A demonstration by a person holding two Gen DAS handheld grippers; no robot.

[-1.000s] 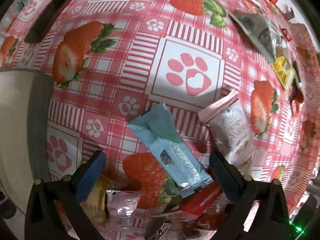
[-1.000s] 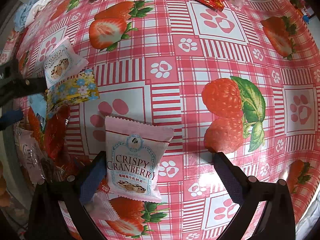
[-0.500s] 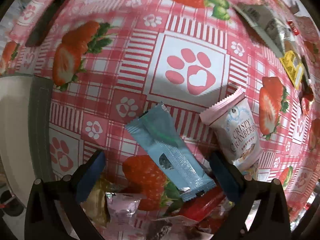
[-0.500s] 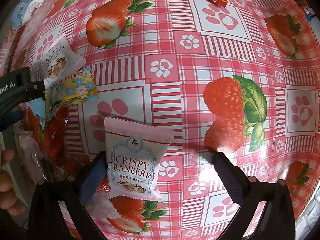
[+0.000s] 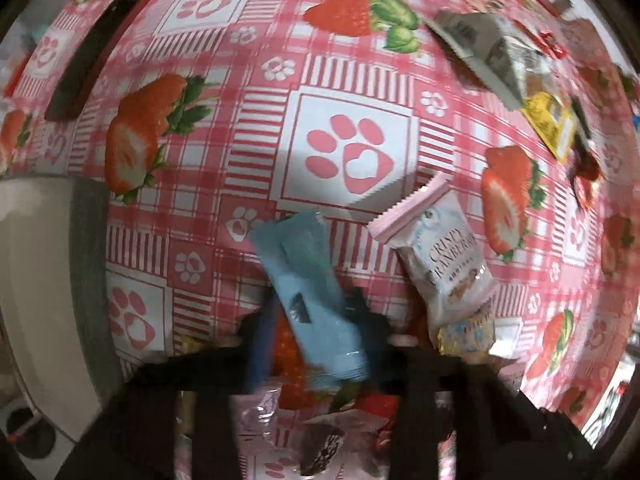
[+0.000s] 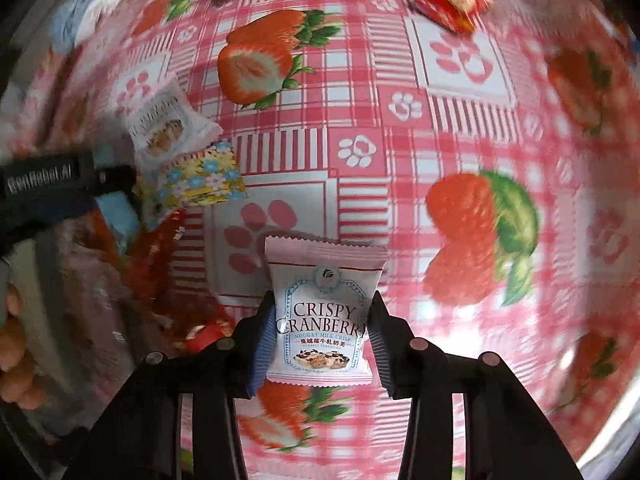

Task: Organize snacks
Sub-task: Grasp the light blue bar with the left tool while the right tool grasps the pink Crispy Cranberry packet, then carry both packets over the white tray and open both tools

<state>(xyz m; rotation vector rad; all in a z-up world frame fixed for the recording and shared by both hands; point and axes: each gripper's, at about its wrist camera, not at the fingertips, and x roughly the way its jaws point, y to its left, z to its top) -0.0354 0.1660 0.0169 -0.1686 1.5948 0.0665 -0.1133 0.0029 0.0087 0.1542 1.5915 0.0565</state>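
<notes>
Pink-edged and white, the Crispy Cranberry packet point(image 6: 322, 320) is sitting upright between the blue pads of our right gripper point(image 6: 320, 342), which we are pointing straight down at the tablecloth point(image 6: 460, 128). We are closing these jaws at this moment, and the pads are already touching both sides of the wrapper.

With our left gripper point(image 5: 316, 340) we are pinching a pale blue stick packet point(image 5: 308, 300), jaws clenched tight around its lower half while its upper end is sticking out over the cloth. This view is blurred, so we cannot tell whether the packet is lifted clear of the table.

Just beside it, a second Crispy Cranberry packet point(image 5: 444, 264) is lying tilted, with a floral wrapper point(image 5: 466, 334) touching its lower end. Below our left gripper, a heap of red and clear wrappers point(image 5: 340, 420) is piling up. Farther out, a grey pouch point(image 5: 484, 52) and a yellow sachet point(image 5: 550, 124) are lying near the table's far edge.

In the right wrist view, our hand point(image 6: 16, 344) is showing at the left border.
</notes>
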